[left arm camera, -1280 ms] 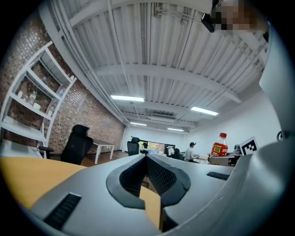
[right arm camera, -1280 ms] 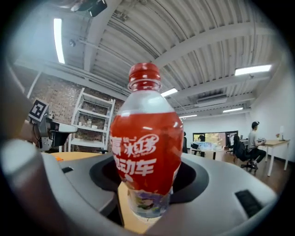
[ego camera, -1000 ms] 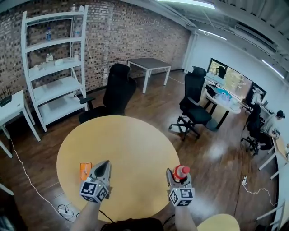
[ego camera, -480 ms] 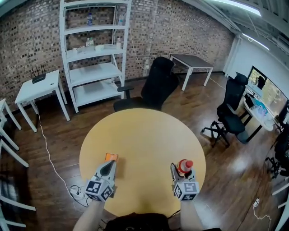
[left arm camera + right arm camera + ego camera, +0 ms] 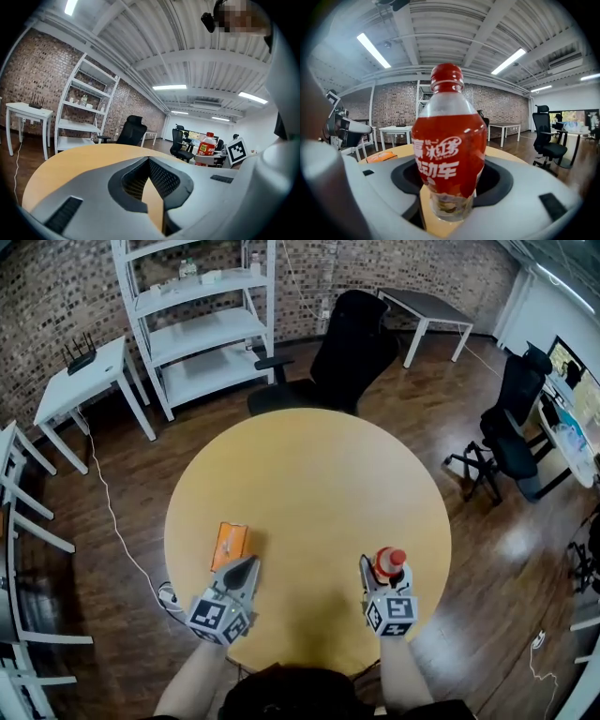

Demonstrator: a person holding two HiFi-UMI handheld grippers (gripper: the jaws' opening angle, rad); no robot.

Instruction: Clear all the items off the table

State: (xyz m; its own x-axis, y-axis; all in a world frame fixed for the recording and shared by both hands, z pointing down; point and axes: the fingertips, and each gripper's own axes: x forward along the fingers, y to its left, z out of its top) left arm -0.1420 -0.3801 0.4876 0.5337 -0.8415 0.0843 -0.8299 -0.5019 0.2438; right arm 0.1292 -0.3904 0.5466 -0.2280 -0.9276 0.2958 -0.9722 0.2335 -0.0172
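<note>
Round yellow desk [image 5: 309,474], flat orange packet [image 5: 230,545] lying on it just ahead of the left jaws, red bottle [image 5: 389,561] upright between the right jaws

bright ceiling strip lights; fisheye-warped edges

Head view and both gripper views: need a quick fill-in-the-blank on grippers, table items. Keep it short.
1. The right gripper has a red-capped ___ between its jaws.
2. The left gripper has its jaws ___, with nothing between them.
3. The orange packet lies flat on the table, just ahead of the ___ gripper.
4. The table top is ___ in shape.
Missing words: bottle; shut; left; round.
</note>
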